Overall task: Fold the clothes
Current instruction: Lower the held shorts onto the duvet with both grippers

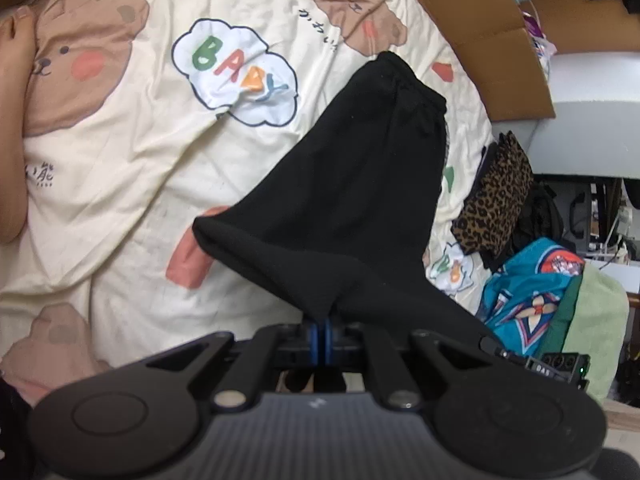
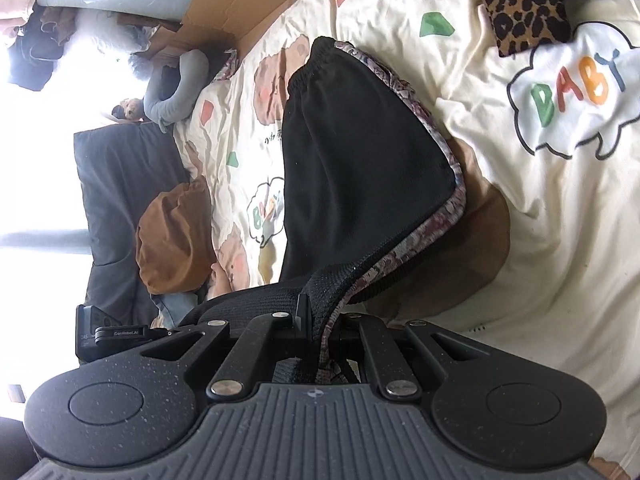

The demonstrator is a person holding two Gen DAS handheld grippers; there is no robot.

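Black shorts (image 1: 360, 184) with an elastic waistband and patterned maroon side trim (image 2: 424, 232) are stretched over the cream cartoon bedsheet (image 1: 132, 160). My left gripper (image 1: 322, 320) is shut on a pinch of the black fabric, which rises in a tent toward the waistband (image 1: 416, 92). My right gripper (image 2: 320, 320) is shut on the ribbed hem of the same shorts (image 2: 360, 152), with cloth bunched between the fingers. The far waistband end (image 2: 320, 64) rests on the sheet.
A leopard-print garment (image 1: 496, 196) and a teal printed cloth (image 1: 528, 292) lie at the bed's right edge. A cardboard box (image 1: 480, 20) borders the far side. A brown pillow (image 2: 172, 240) and dark bedding (image 2: 124, 200) lie to the left. A person's foot (image 1: 12, 120) rests at far left.
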